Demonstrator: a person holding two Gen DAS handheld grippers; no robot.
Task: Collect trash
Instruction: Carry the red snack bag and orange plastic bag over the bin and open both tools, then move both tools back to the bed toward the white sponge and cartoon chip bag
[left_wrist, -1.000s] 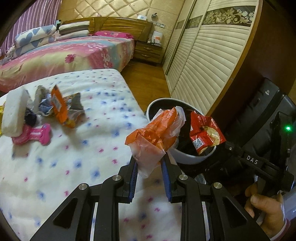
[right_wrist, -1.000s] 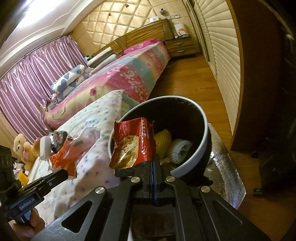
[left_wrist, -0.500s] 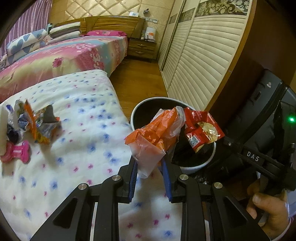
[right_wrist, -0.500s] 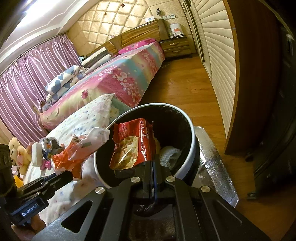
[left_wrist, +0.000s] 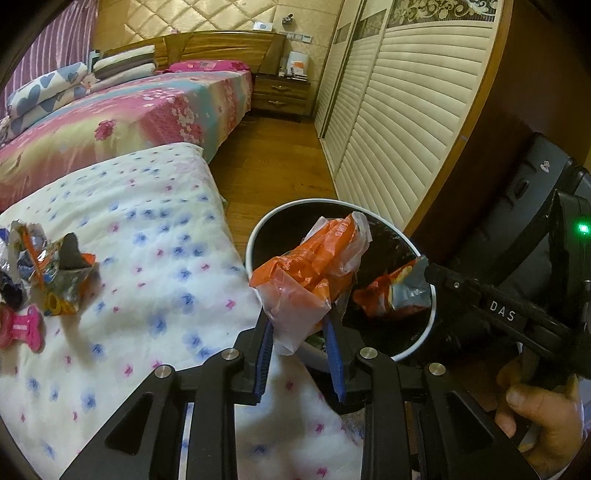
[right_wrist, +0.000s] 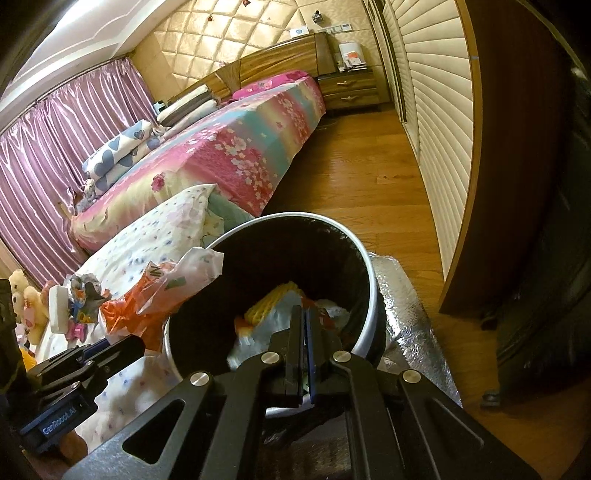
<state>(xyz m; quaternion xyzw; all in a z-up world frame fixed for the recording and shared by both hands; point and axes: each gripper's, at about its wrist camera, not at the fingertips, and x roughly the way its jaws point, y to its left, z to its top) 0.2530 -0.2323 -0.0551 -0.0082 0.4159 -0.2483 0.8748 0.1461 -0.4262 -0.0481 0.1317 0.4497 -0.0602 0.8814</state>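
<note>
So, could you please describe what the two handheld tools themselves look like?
Both are black angular frames with silver round bolts and blue pads lining the fingers. The left tool shows triangular cut-outs; its body bears white "GenRobot.AI" lettering in the right view. The right tool carries white "DAS" lettering and a green light. At the right hand, a light cuff edge shows.

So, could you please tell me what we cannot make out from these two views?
- Bottom of the bin: the right wrist view shows only a trash heap; the right gripper covers part of it.
- Red wrapper: left wrist view, blurred; whether the shut fingers pinch it is unclear.
- Wrappers on the blanket: left wrist view, cut by the left edge.
- Orange bag: its lower end sits between the left gripper fingers.
</note>
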